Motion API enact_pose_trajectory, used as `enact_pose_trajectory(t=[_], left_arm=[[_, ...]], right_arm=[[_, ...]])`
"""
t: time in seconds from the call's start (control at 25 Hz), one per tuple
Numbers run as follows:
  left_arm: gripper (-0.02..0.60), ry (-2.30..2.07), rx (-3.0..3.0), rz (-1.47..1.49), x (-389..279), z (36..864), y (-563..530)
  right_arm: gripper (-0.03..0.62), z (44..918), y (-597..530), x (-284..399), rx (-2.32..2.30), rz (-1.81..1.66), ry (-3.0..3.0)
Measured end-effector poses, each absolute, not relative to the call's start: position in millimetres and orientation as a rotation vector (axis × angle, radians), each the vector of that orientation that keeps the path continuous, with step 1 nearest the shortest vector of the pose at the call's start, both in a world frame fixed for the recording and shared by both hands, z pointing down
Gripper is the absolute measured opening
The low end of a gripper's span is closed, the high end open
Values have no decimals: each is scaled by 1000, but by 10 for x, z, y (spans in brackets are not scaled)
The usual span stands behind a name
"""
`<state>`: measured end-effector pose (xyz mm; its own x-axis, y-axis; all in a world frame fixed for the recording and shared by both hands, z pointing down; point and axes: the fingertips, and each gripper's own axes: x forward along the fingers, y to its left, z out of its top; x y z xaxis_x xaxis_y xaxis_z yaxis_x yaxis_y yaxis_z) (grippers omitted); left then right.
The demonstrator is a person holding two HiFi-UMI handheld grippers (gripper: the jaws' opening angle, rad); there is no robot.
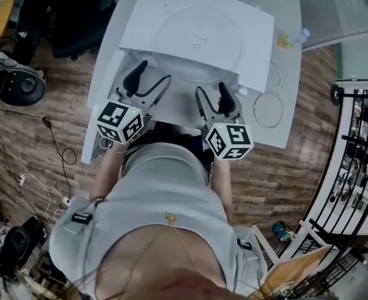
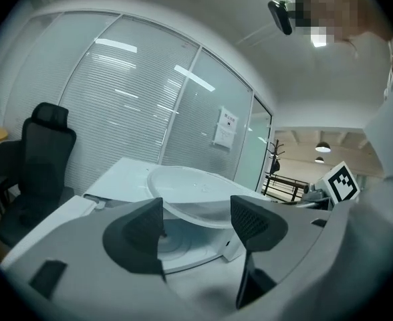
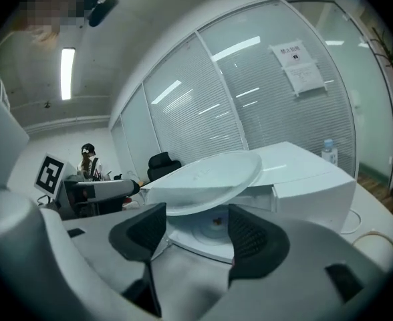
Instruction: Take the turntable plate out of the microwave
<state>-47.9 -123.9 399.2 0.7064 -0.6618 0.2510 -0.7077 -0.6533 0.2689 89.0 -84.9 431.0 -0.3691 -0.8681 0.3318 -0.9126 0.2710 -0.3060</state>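
Turntable plate point(image 1: 193, 27) lies atop the microwave point(image 1: 262, 45) at upper centre, with the left tool point(image 1: 150, 80) and right tool point(image 1: 211, 95) both wide open, empty, below.

A black office chair point(image 3: 162, 163) and, seemingly, a water bottle point(image 3: 328, 150) stand before blinds point(image 3: 203, 112).

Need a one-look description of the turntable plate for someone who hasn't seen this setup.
On the white table stands a white microwave. The turntable plate lies on its top, its front rim overhanging the open cavity. It is a translucent, full round dish, unlike the thin ring lying on the table beside the microwave.
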Motion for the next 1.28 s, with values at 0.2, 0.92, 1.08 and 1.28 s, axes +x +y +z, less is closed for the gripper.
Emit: enact_pose_trajectory(t=[0.2,0.92,1.08,1.28], left_arm=[[318,-1052,2660,297,-377,4057,-1134],[318,-1122,2771,553,-213,4314,-1139],[318,-1121,2786,479,-219,4225,-1151],[318,-1104,2770,414,-173,4177,-1278]], right_arm=[[284,4301,-777,910,1702,514,-2386],[288,4350,-884,814,1681,418,-2327],[288,4270,-905,816,1691,434,-2357],[287,4276,-1041,853,1712,441,-2335]])
